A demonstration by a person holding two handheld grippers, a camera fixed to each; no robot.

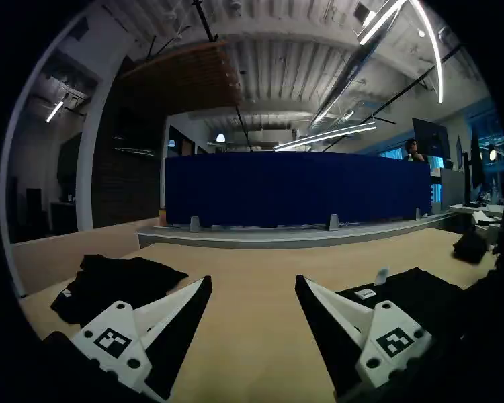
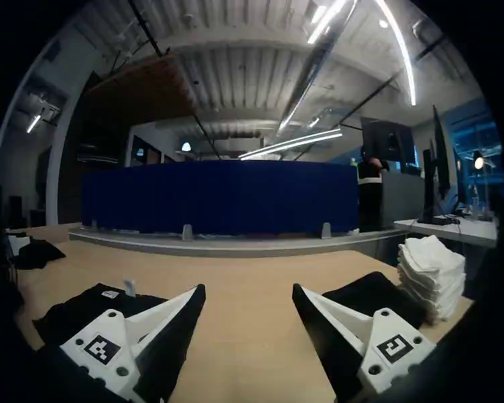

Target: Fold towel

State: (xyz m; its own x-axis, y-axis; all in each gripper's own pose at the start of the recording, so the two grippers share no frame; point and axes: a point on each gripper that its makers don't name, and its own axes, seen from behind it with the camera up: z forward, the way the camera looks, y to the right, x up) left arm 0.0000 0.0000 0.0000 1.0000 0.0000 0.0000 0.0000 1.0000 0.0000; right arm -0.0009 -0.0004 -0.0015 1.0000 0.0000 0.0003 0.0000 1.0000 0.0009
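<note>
Left claw (image 1: 253, 279): wide open, nothing between the fingers, no grip on anything; bare desk (image 1: 265, 316) in the gap.
Left gripper view, left side: crumpled black cloth (image 1: 117, 285) lies on the desk, partly hidden behind the left finger (image 1: 158, 322).
Left gripper view, middle: blue partition (image 1: 296, 188) runs along the far edge of the desk.
Left gripper view, right side: tagged black cloth (image 1: 420, 292) lies flat behind the right finger, white tag (image 1: 365, 293) on its near-left corner.
Left gripper view, far right: dark bundle (image 1: 470, 247) on the desk, well apart from the claw; a person (image 1: 413, 149) stands beyond the partition.
Right claw (image 2: 248, 287): wide open too, fingers well apart, holding nothing; bare wood between them.
Right gripper view, far left: small dark heap (image 2: 37, 254) near the desk edge.
Right gripper view, left side: the tagged black cloth (image 2: 77, 312) lies flat behind the left finger, tag facing up.
Right gripper view, right side: folded black cloth (image 2: 369, 289) lies just behind the right finger.
Right gripper view, far right: stack of white towels (image 2: 432, 275), folded and piled at the desk corner, just beside the folded black cloth; cannot tell if they touch.
Contact: neither claw touches any cloth as far as I can tell; where the fingers overlap the cloths, contact is unclear.
</note>
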